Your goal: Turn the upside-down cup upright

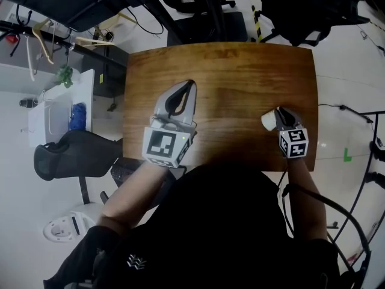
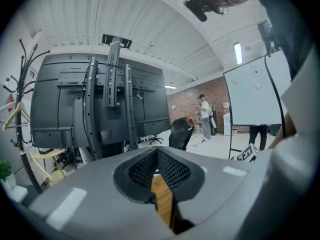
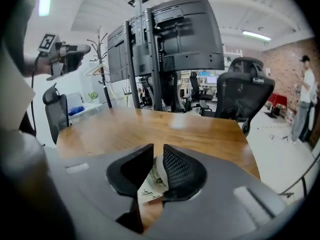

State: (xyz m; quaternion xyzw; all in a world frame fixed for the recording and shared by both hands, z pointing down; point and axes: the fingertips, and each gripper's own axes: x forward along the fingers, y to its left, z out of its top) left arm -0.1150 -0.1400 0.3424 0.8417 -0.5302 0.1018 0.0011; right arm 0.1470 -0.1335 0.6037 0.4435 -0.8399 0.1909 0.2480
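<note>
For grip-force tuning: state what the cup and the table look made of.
Cup: probably thin paper, matte white with dark print; its wall looks pinched flat between the right gripper's jaws. Table: wood or veneer, cannot tell which; warm brown, streaked grain, soft sheen.

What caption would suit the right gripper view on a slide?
Grey right gripper, jaws shut on a white printed paper cup, with a brown wooden table beyond.

Most of the cup (image 3: pixel 150 186) is buried in the jaws of the right gripper (image 3: pixel 158 154), just a printed sliver showing, so can't tell which way up it sits, print's unreadable too.
</note>
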